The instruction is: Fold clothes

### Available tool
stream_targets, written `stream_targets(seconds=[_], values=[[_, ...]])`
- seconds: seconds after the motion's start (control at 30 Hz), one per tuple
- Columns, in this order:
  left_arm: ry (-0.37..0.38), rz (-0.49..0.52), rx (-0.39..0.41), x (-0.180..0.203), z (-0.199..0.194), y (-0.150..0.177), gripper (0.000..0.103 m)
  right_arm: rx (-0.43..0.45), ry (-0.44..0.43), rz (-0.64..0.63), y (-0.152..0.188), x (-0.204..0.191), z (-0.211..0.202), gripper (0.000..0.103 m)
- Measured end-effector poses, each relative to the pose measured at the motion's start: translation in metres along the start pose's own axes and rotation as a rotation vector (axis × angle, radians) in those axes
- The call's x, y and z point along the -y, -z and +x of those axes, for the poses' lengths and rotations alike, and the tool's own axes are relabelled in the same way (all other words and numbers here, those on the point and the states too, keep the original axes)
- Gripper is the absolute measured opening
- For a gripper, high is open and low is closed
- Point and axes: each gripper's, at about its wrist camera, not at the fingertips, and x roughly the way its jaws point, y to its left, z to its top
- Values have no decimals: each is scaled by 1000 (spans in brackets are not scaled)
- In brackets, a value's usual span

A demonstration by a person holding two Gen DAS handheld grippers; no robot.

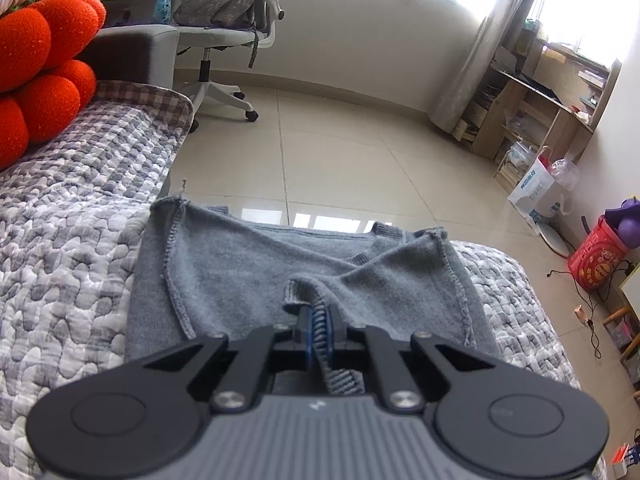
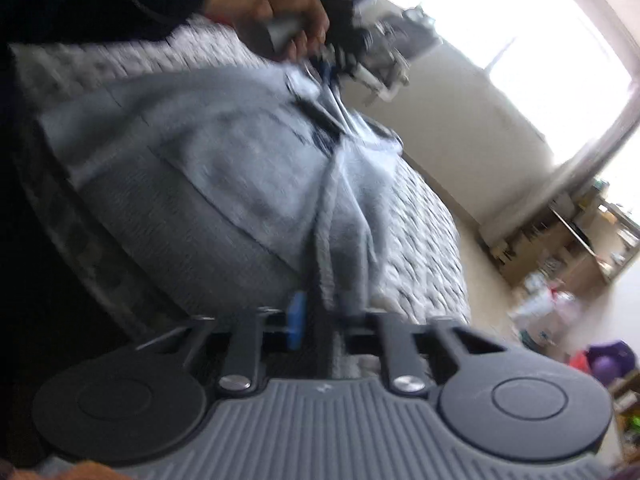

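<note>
A grey knit sweater (image 1: 248,272) lies inside out on the quilted bed cover (image 1: 72,216), seams showing, its neck end toward the bed's far edge. My left gripper (image 1: 318,314) is shut on a ribbed edge of the sweater, which runs back between the jaws. In the blurred right wrist view, the sweater (image 2: 240,168) is bunched and drawn into folds. My right gripper (image 2: 320,312) is shut on a ribbed strip of it near the bed's edge. Farther along the same fold, a person's hand (image 2: 276,8) holds the left gripper (image 2: 332,76) on the cloth.
Orange plush cushions (image 1: 36,64) sit on the bed at the left. Beyond the bed lie a tiled floor (image 1: 360,152), an office chair (image 1: 228,32) with a backpack, wooden shelves (image 1: 552,108), a white bag (image 1: 536,192) and a red bag (image 1: 600,256).
</note>
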Motion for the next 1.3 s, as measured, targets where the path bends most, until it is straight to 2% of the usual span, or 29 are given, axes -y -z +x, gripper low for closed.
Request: stream_targets(seconds=[0.13, 0.3, 0.4, 0.47, 0.6, 0.67, 0.77, 0.9, 0.93, 1.03, 1.1, 1.13, 1.23, 1.3], values=[[0, 17, 19, 4, -6, -5, 6, 14, -20, 77, -9, 13, -6, 3], [21, 40, 57, 4, -15, -22, 6, 74, -279, 387, -35, 42, -26, 3], [-2, 59, 59, 3, -12, -27, 6, 80, -390, 470, -49, 38, -15, 3], [-21, 65, 48, 1, -6, -27, 6, 51, -404, 482, -53, 30, -2, 3], [-32, 69, 50, -1, 0, -23, 6, 21, -446, 622, -51, 28, 12, 3], [-29, 67, 51, -2, 1, -21, 6, 20, -429, 632, -51, 27, 11, 4], [-52, 78, 61, -3, 2, -17, 6, -19, -482, 594, -45, 20, 9, 6], [-40, 39, 91, -10, -1, -15, 6, -12, -519, 589, -46, 19, 4, 6], [-39, 34, 95, -11, -1, -13, 6, -14, -525, 574, -46, 18, 5, 14], [-50, 40, 82, -11, 3, -7, 7, 11, -562, 522, -44, 22, -1, 19], [-54, 7, 69, -18, 6, -6, 8, 43, -621, 542, -44, 34, -7, 27], [-54, -17, 62, -22, 8, -6, 8, 59, -652, 563, -44, 43, -9, 34], [-25, -70, 75, -31, 4, -6, 10, 99, -723, 635, -43, 71, -10, 36], [1, -97, 92, -36, -2, -6, 16, 115, -744, 668, -44, 91, -5, 36]])
